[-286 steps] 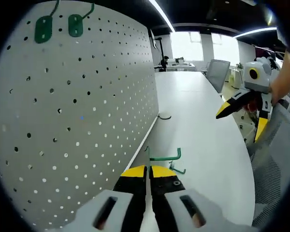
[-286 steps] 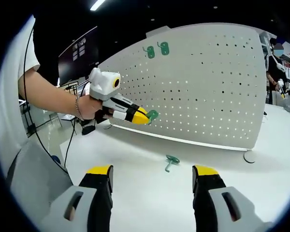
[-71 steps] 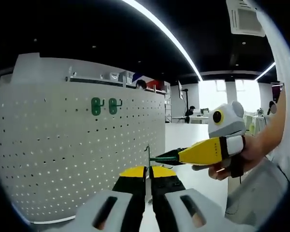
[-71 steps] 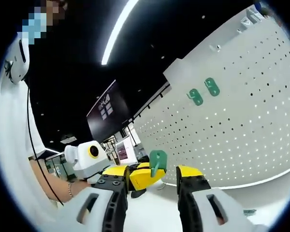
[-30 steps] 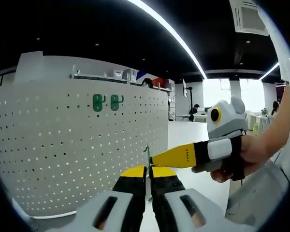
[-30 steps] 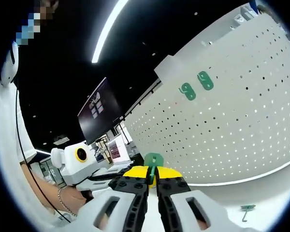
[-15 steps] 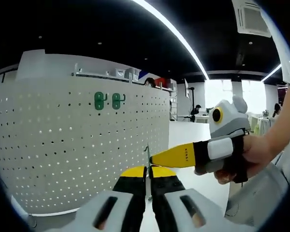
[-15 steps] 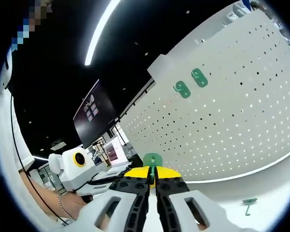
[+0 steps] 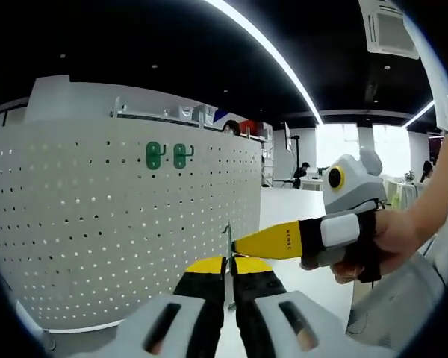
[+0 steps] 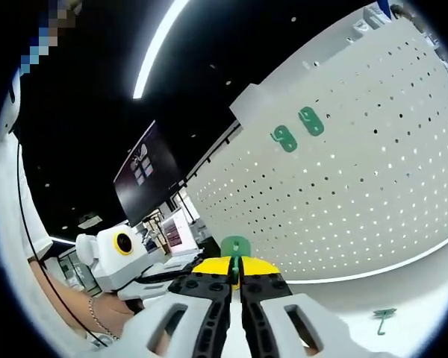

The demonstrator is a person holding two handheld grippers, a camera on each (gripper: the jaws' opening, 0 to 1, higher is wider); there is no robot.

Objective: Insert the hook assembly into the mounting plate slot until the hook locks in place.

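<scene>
White table [image 10: 425,317] carries pegboard [image 10: 373,186]; spare green hook [image 10: 383,318] lies on it

Two green hooks [image 9: 166,155] mounted on one white pegboard [image 9: 119,246]; one loose green hook [image 10: 383,316] lying on the table; two grippers.

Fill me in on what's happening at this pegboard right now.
A person holds a gripper in each hand, raised in front of the white pegboard. The right gripper is shut on a green hook plate, with the left gripper shut on the same piece's thin metal edge. Two green hooks already hang high on the board. Another green hook lies on the table.
</scene>
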